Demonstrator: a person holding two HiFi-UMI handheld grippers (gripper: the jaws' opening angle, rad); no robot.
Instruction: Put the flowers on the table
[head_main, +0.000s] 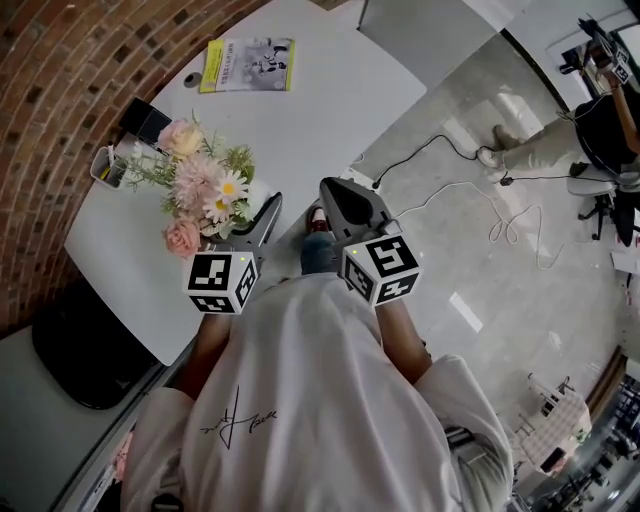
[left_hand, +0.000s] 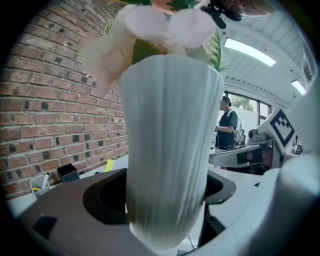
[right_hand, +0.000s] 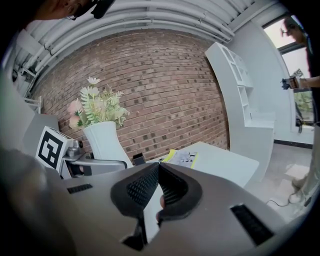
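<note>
A bunch of pink and white flowers (head_main: 200, 190) stands in a white ribbed vase (left_hand: 167, 150). In the head view the blooms hide the vase. My left gripper (head_main: 266, 208) is shut on the vase, its jaws pressing the lower body from both sides. The bunch hangs over the near edge of the white table (head_main: 330, 100); whether the vase touches the top I cannot tell. My right gripper (head_main: 336, 192) is shut with nothing in it, just right of the left one. The right gripper view shows the vase (right_hand: 106, 142) and flowers (right_hand: 97, 107) at the left.
A yellow-edged magazine (head_main: 248, 64) lies far on the table. A black box (head_main: 148, 122) and a pen holder (head_main: 108, 165) stand by the brick wall. Cables (head_main: 470, 190) trail over the floor on the right, where a person (head_main: 600, 130) stands. A dark seat (head_main: 75, 350) is lower left.
</note>
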